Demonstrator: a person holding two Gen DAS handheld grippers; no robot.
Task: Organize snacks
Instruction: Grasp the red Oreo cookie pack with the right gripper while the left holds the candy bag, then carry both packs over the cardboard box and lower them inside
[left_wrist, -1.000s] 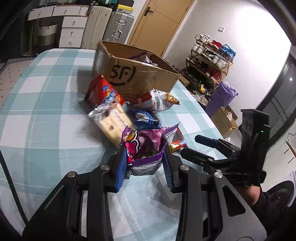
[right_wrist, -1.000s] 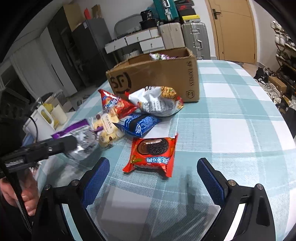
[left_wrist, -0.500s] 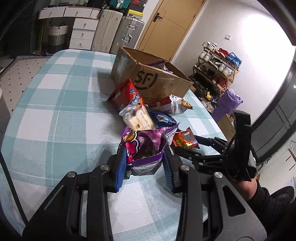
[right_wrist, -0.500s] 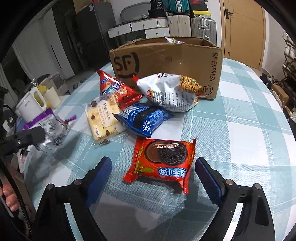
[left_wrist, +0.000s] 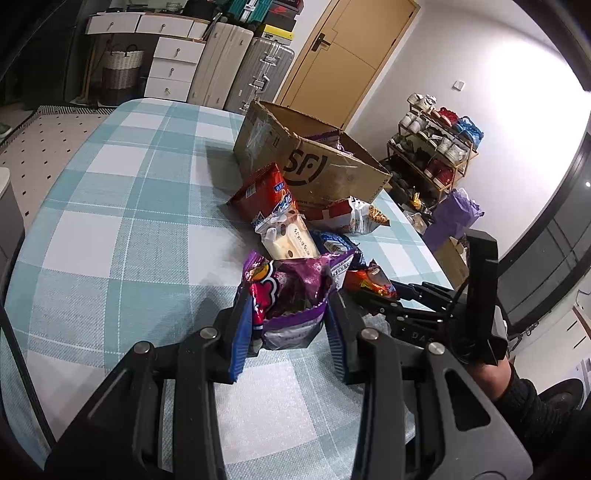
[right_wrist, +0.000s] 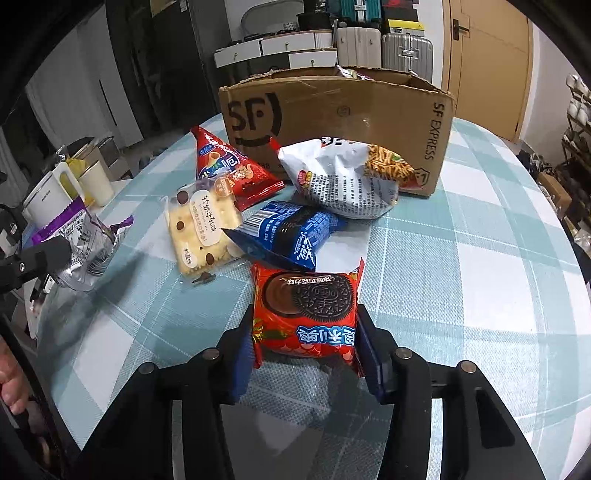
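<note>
My left gripper (left_wrist: 286, 339) is shut on a purple snack bag (left_wrist: 291, 295) and holds it above the checked table. My right gripper (right_wrist: 304, 358) is shut on a red Oreo pack (right_wrist: 306, 314) that rests on the table. Beyond it lie a blue cookie pack (right_wrist: 291, 232), a pale biscuit pack (right_wrist: 201, 229), a red triangular bag (right_wrist: 229, 170) and a white noodle-snack bag (right_wrist: 347, 177). An open SF cardboard box (right_wrist: 340, 114) stands behind them with snacks inside. The purple bag also shows at the left of the right wrist view (right_wrist: 85, 240).
The round table carries a teal checked cloth (left_wrist: 110, 229). A white kettle and cups (right_wrist: 62, 188) stand beside the table's left side. Suitcases, drawers and a door are behind the box. A shoe rack (left_wrist: 436, 147) and a purple bag (left_wrist: 454, 218) are off to the right.
My right gripper has moved forward and closed on the red Oreo pack. My left gripper has pulled back and up with the purple bag still held.
</note>
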